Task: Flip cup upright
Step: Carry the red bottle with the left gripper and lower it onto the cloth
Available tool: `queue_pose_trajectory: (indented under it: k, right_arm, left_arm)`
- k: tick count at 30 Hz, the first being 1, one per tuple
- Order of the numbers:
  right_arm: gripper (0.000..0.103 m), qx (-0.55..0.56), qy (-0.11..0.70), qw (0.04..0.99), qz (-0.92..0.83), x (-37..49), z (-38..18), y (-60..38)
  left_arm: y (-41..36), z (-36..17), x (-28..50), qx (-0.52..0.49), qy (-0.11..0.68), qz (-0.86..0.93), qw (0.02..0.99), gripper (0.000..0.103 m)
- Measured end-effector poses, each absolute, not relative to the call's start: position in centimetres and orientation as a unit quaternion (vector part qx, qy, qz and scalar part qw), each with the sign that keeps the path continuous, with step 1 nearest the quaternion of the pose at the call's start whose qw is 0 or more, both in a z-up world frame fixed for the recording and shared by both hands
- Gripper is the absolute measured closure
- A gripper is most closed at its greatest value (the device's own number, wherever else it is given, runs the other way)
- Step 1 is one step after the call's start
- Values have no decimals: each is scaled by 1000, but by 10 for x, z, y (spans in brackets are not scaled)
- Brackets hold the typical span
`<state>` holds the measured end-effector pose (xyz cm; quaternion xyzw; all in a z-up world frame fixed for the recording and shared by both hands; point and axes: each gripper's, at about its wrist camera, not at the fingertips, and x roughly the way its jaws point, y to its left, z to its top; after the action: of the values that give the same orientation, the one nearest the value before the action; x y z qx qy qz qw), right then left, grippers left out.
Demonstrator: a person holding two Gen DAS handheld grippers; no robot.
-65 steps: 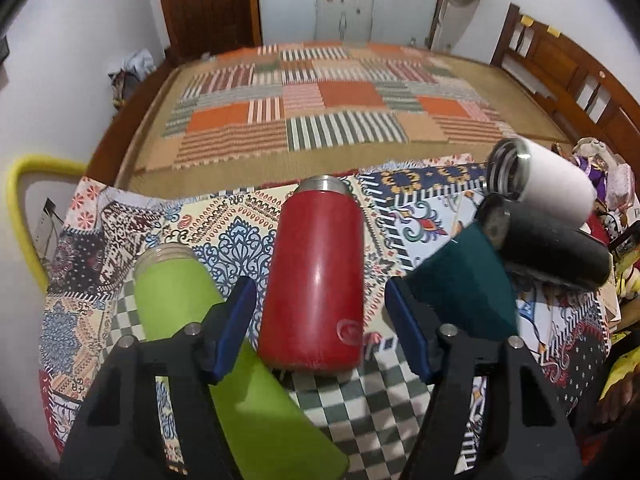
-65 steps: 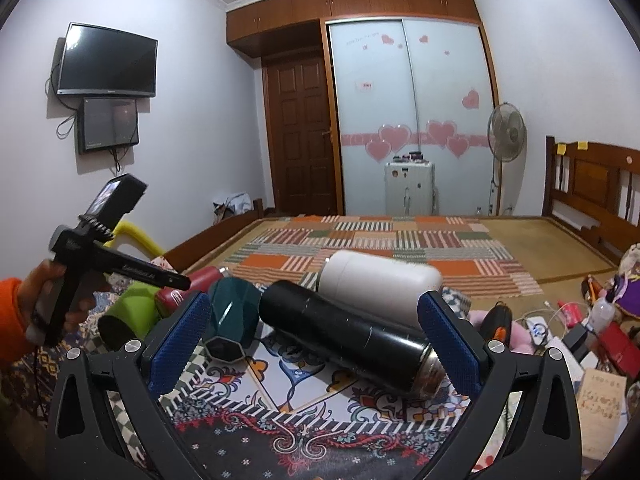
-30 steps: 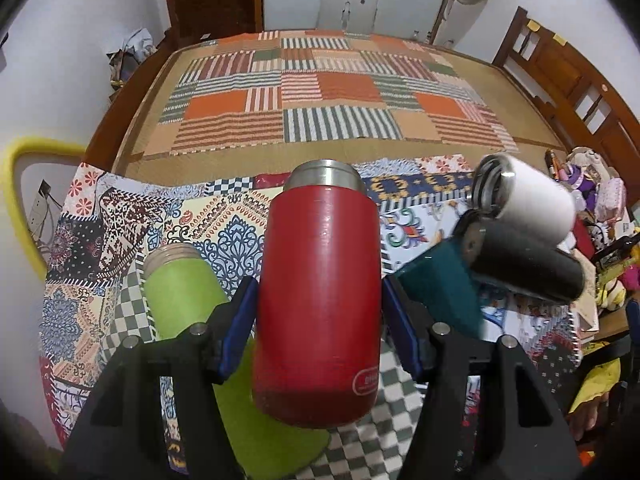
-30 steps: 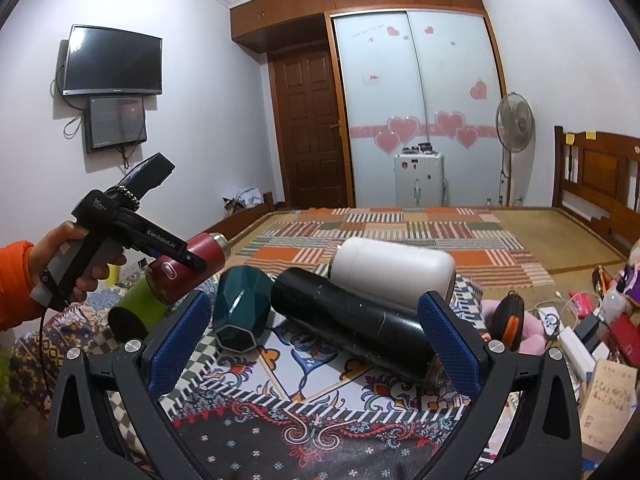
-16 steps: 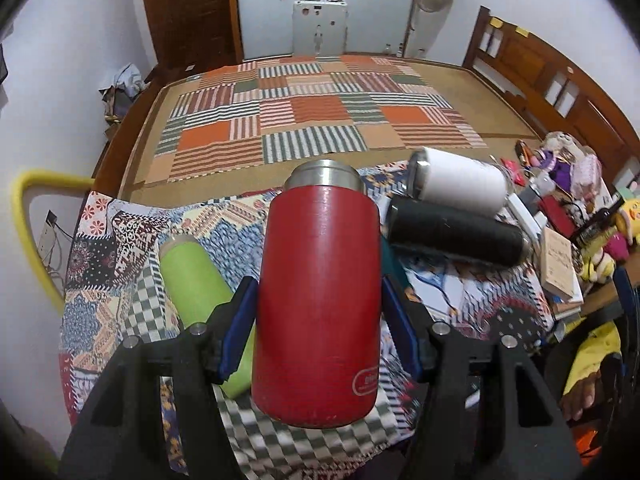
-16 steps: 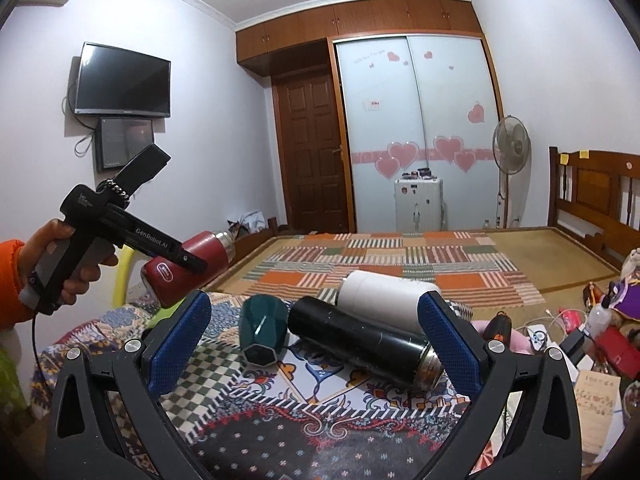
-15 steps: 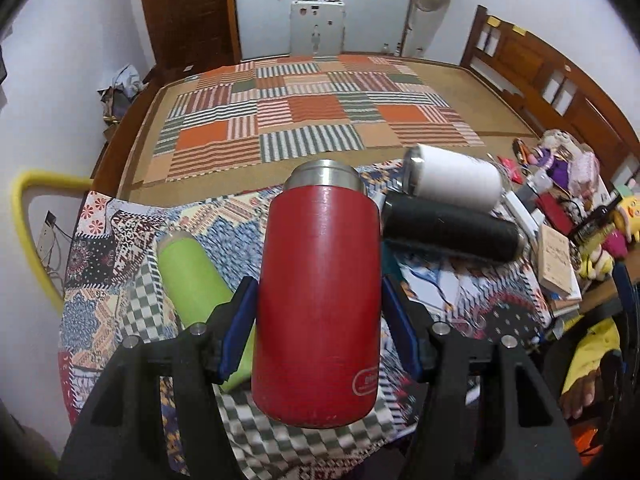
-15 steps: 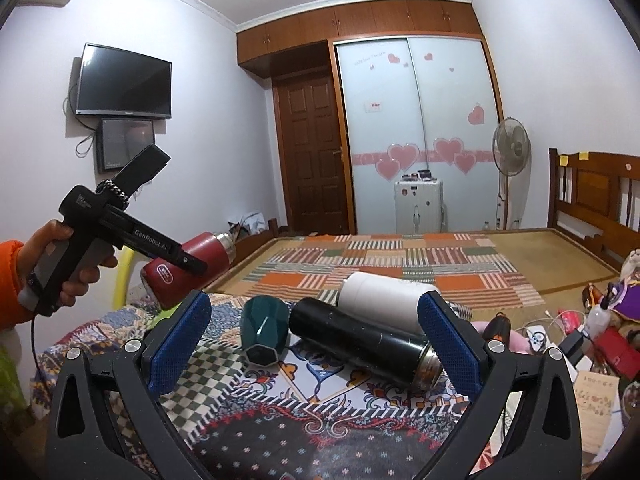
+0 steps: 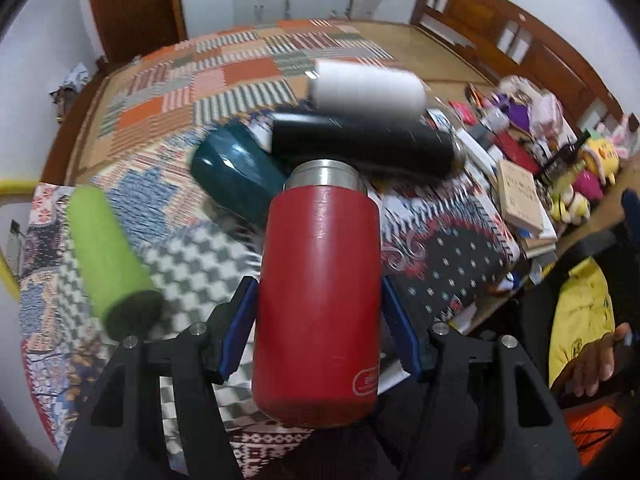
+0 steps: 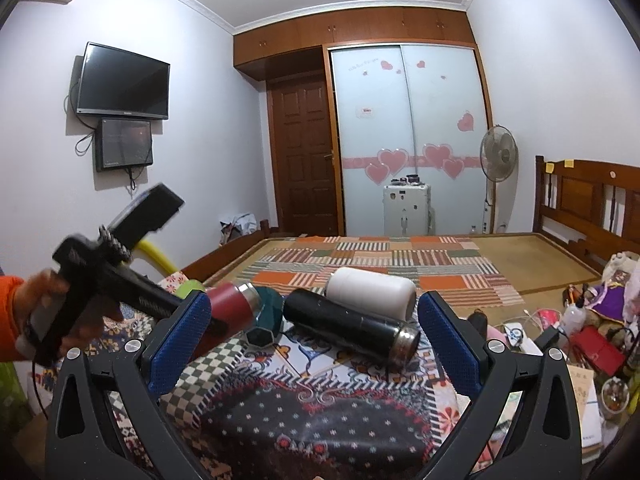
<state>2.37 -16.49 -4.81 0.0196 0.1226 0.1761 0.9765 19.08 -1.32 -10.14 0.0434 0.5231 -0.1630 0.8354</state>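
My left gripper [image 9: 318, 334] is shut on a red cup [image 9: 318, 296] with a steel rim and holds it in the air above the patterned cloth [image 9: 448, 256], steel end pointing away from me. In the right wrist view the red cup [image 10: 226, 304] shows at the left, tilted, held by the left gripper [image 10: 200, 322]. My right gripper [image 10: 314, 352] is open and empty above the near part of the cloth [image 10: 304, 412].
On the cloth lie a green cup [image 9: 104, 256], a teal cup [image 9: 236, 176], a black cup [image 9: 360, 144] and a white cup [image 9: 366, 88]. Books and toys [image 9: 524, 196] crowd the right side. A bed with a striped mat [image 10: 380, 264] lies beyond.
My left gripper has swung to the right and tilted with the red cup in it, now lower near the teal cup. The right gripper has barely moved.
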Motion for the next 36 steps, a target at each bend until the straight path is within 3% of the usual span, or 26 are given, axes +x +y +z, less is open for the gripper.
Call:
queue_pose_trajectory:
  k: [10,22,36]
  right_arm:
    - [0,12,142,976,167,27,-62,-174]
    - [0,7,161,973,168,35,-68,-169]
    - [0,-15,160,970,180,38,-50,-147]
  left_arm:
    - [-36,-143,196,61,544,-169,819,41]
    - [-38,-148,196,73,539,-179,820,39]
    - [18,-89,151,37,457,-180,870,35]
